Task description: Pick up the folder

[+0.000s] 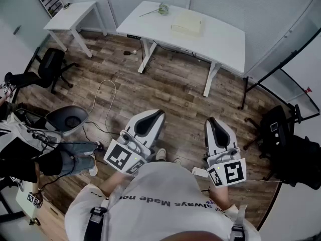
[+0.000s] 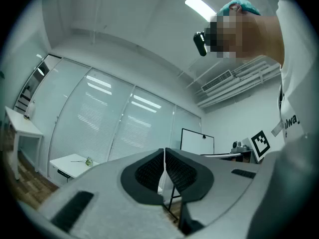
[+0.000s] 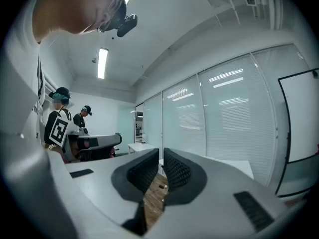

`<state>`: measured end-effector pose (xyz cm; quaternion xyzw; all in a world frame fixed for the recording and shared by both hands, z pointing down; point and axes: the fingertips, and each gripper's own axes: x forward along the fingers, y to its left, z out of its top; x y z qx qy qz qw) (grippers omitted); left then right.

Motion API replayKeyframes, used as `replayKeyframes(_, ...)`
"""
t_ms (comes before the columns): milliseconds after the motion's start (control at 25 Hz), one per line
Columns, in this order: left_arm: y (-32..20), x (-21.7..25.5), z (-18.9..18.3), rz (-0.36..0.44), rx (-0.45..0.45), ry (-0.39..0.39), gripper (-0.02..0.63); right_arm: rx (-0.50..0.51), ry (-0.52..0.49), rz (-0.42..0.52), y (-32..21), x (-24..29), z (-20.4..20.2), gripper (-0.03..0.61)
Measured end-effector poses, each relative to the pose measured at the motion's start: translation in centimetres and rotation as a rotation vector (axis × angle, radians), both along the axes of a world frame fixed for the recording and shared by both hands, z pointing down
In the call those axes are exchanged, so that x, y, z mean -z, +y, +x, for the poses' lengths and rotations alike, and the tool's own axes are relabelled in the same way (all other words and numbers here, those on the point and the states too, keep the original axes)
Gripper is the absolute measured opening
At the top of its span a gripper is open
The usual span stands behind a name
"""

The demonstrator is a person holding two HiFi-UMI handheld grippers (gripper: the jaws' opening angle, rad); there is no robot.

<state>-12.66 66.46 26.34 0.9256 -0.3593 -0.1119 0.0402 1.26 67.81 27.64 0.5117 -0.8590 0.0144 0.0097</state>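
Observation:
A cream folder [image 1: 187,23] lies flat on the white desk [image 1: 225,39] at the far side of the room. Both grippers are held close to the person's chest, well short of the desk, over the wooden floor. My left gripper [image 1: 156,115] is shut, its ribbed pads [image 2: 149,171] meeting with nothing between them. My right gripper [image 1: 213,121] is shut and empty too, its pads [image 3: 174,171] pressed together. In the left gripper view the left gripper [image 2: 164,156] points a little upward; the desk [image 2: 67,164] shows small at lower left, and the folder cannot be made out there.
A flower sprig [image 1: 161,8] lies on the desk left of the folder. A small white table [image 1: 70,15] and a black chair [image 1: 50,67] stand far left. A seated person [image 1: 65,157], a grey round tub [image 1: 70,118] and a floor cable [image 1: 103,102] are at left. Black chairs [image 1: 281,129] stand right.

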Motion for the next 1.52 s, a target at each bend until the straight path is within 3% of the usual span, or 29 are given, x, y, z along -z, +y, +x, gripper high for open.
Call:
replayKeyframes(640, -0.4, -0.9, -3.0, -0.013, 0.024, 0.0, 0.017, -0.035, -0.007, -0.012, -0.6, -1.1, -1.7, 0.035)
replayKeyframes(1040, -5.2, -1.1, -3.5, -0.036, 0.029, 0.0, 0.017, -0.023, -0.016, -0.025, -5.5, -1.3, -2.2, 0.034)
replayKeyframes(1520, -14.8, -0.4, 0.1, -0.025, 0.029, -0.01, 0.017, -0.027, -0.03, -0.022, -15.3, -1.0, 1.5, 0.035)
